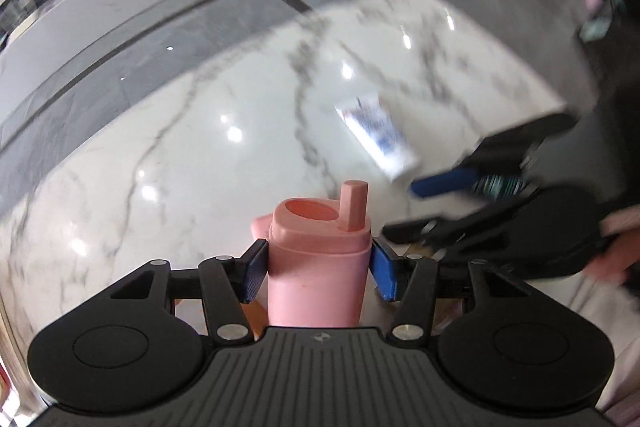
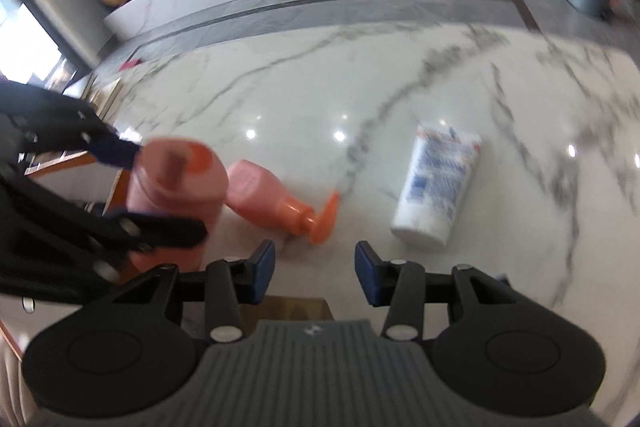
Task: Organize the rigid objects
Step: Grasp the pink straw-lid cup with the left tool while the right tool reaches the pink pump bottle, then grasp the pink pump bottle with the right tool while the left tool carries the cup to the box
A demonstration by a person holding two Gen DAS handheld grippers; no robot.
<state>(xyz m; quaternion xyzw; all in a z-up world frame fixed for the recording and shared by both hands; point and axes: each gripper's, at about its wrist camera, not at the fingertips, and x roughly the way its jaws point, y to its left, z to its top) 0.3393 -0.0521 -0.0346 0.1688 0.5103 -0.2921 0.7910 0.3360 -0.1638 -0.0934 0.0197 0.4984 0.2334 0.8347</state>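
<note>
Pink pump bottle (image 1: 318, 267) sits clamped upright in the left tongs (image 1: 318, 269), both blue pads pressing its sides just under the collar, spout sticking up at the top. In the right wrist view that same bottle (image 2: 176, 187) shows up blurry off to the left of the right tongs (image 2: 315, 267), with the left tongs wrapped around it.

Moving right, a second pink bottle with an orange pump (image 2: 276, 201) lies on its side on the white marble desk (image 2: 280, 99), just ahead of the right tongs and a bit to their left, pump head pointing toward them. The right tongs are parted about halfway with nothing between the pads, only bare desk showing in the gap.

Further right, a white tube with blue print (image 2: 438, 183) lies flat on the desk, ahead of and to the right of the right tongs, cap end nearest them. It's apart from the orange-pump bottle, no contact. From the left camera that tube (image 1: 380, 135) is pretty smeared.
</note>
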